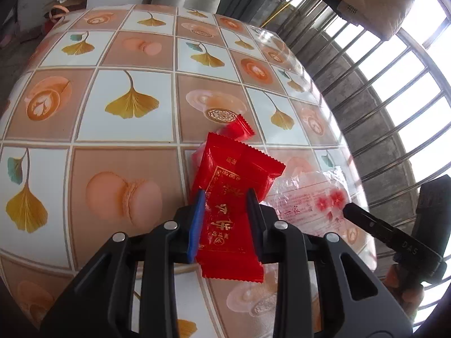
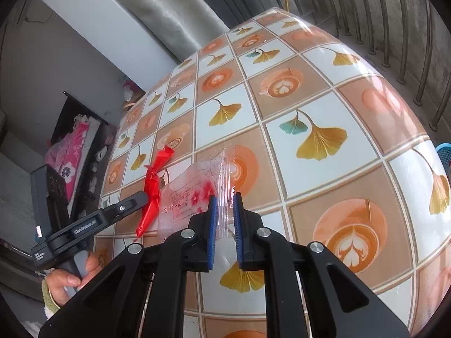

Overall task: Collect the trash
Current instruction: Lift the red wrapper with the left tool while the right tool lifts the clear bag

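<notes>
A red snack wrapper (image 1: pixel 231 197) with gold print sits between the fingers of my left gripper (image 1: pixel 227 197), which is shut on it above the table. From the right wrist view the same red wrapper (image 2: pixel 152 186) shows edge-on, held by the left gripper (image 2: pixel 141 198). A clear plastic wrapper (image 1: pixel 307 197) with red flowers lies on the table to its right. My right gripper (image 2: pixel 224 200) holds this clear wrapper (image 2: pixel 194 194) by its edge, fingers close together. A right fingertip (image 1: pixel 349 208) shows at the wrapper's right side.
The table (image 1: pixel 126 112) has a glossy tile-pattern cover with ginkgo leaves and coffee cups. A metal railing (image 1: pixel 394 112) runs along its right side. A grey pillar (image 2: pixel 169 8) stands behind. A blue basket (image 2: pixel 444 155) sits beyond the right edge.
</notes>
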Tool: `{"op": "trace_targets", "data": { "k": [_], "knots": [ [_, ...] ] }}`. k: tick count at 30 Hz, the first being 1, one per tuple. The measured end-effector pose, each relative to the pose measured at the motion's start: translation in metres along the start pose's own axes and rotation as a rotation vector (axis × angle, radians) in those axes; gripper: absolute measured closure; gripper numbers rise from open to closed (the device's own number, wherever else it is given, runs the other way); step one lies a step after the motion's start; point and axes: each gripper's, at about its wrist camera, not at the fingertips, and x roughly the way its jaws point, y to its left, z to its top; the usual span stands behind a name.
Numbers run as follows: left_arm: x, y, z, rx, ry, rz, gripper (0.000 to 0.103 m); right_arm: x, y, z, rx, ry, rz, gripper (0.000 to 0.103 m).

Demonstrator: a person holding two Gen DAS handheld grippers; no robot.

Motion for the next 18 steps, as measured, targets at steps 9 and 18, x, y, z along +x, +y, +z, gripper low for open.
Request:
{"op": "trace_targets", "data": {
  "k": [9, 18],
  "knots": [
    [0.003, -0.019, -0.005, 0.156, -0.038, 0.14, 0.071, -0.013, -0.025, 0.002, 0.05, -0.033, -0.024, 0.091],
    [0.007, -0.027, -0.011, 0.237, -0.009, 0.169, 0.043, -0.033, -0.067, 0.005, 0.159, -0.074, -0.035, 0.091]
  ]
}}
